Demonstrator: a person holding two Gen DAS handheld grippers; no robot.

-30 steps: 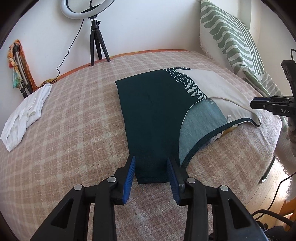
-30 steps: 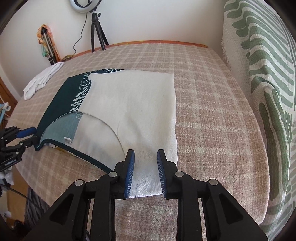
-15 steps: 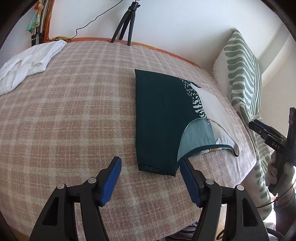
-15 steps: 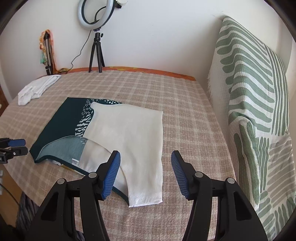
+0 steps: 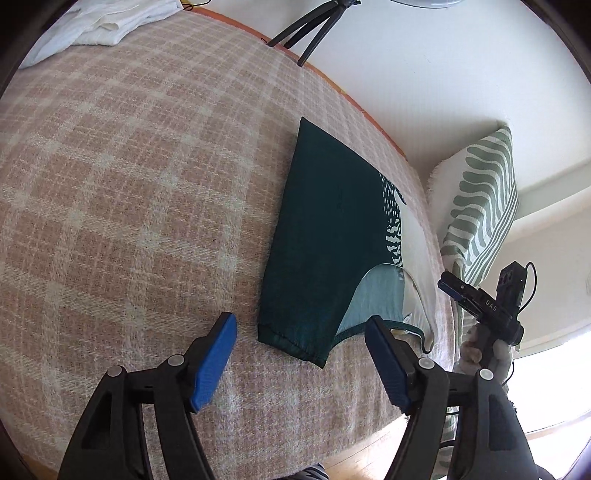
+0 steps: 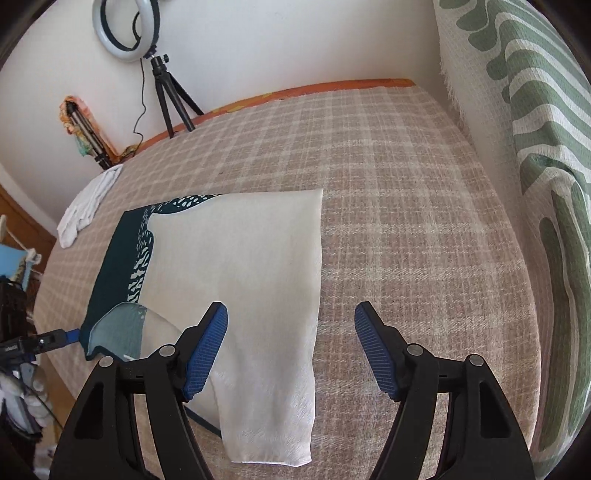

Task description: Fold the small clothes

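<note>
Pink-and-cream plaid bedspread point(image 6: 406, 229) covers the bed on which the work takes place, with a white wall behind. The left gripper point(image 5: 301, 363) has its blue-padded jaws spread wide and holds nothing; it hovers above the near dark-green end of the garment point(image 5: 325, 251), whose hem lies between the two pads in the left wrist view. The right gripper point(image 6: 291, 349) is likewise spread wide and empty, poised above the cream end of the same garment point(image 6: 240, 266), with its left pad over the cloth and its right pad over bare bedspread. The garment lies flat on the bedspread, dark green on one side, cream on the other, a band of white marks between, and a pale teal lining showing at the curved opening. A crumpled white cloth point(image 6: 86, 206) sits well apart near the far edge. A green-striped pillow point(image 6: 535, 147) stands on the right, and a ring light point(image 6: 127, 27) on a tripod stands by the wall.
</note>
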